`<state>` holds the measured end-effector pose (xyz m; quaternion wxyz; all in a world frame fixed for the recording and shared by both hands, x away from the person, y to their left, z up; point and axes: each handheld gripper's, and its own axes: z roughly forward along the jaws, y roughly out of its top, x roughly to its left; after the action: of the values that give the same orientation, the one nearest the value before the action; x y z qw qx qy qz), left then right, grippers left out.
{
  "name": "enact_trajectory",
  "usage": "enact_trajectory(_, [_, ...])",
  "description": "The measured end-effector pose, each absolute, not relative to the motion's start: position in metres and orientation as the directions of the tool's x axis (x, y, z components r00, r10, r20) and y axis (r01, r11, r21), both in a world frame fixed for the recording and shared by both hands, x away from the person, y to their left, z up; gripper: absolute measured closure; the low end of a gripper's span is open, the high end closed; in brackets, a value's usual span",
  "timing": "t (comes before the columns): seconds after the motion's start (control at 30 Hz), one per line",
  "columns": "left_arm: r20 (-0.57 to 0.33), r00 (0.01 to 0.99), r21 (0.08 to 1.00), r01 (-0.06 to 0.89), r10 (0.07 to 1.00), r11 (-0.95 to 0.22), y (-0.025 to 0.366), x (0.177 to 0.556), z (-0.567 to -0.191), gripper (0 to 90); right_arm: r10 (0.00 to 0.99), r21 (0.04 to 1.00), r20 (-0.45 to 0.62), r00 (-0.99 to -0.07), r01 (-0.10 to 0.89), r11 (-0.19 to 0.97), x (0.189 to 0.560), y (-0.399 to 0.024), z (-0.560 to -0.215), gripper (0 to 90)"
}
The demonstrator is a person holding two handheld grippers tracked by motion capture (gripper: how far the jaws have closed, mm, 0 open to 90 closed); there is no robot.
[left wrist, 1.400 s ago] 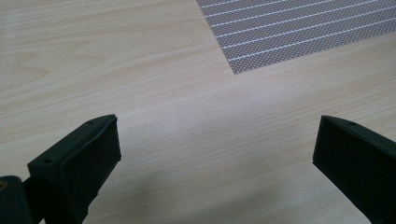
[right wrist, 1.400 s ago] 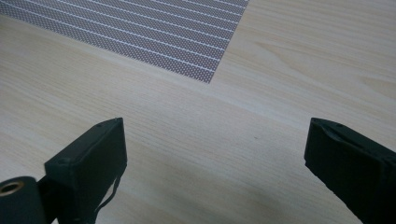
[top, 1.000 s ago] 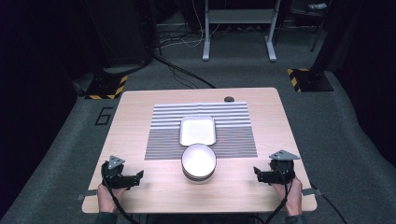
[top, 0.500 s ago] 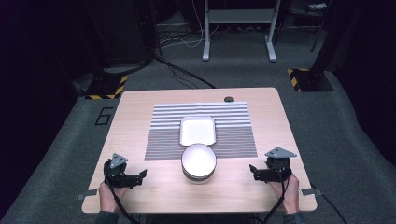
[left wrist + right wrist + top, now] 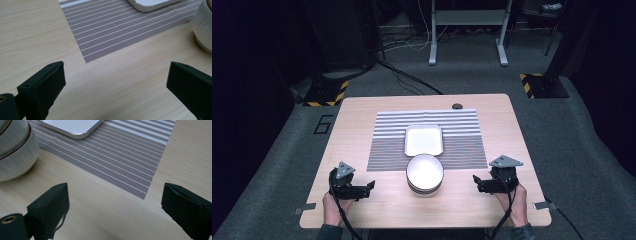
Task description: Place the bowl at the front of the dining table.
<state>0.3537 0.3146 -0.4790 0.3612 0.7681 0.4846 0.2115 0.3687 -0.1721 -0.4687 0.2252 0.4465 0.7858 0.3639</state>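
1. High view puts the bowl [image 5: 425,173] at the near middle of the table [image 5: 362,107], its far rim just over the mat's [image 5: 387,150] near edge, with the tray [image 5: 424,139] touching or just beyond it at 12 o'clock
2. Your left gripper [image 5: 362,188] sits at the bowl's 9 o'clock and your right gripper [image 5: 481,183] at its 3 o'clock, both well apart from it, both with jaws spread wide and nothing between them
3. Left gripper view has the bowl [image 5: 203,30] off at the right edge, not between the jaws; close now and you would pinch air or clip its side
4. Right gripper view shows the bowl [image 5: 15,147] with a seam line round it, so it may be a stack; grab one rim and the upper one could lift or slide off alone
5. Glazed, rounded walls will likely slip in a shallow pinch, so go deep over the rim
6. Push from one side and the bowl could knock the tray [image 5: 71,126] or ruck the mat [image 5: 120,157]
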Motion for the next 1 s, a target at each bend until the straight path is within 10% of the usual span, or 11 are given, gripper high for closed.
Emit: enact_trajectory(1.0, [-0.031, 0.523, 0.780, 0.545, 0.852, -0.306, 0.284, 0.360, -0.463, 2.3, 0.815, 0.774, -0.039, -0.579, 0.498, 0.391, 0.376, -0.139, -0.454, 7.8])
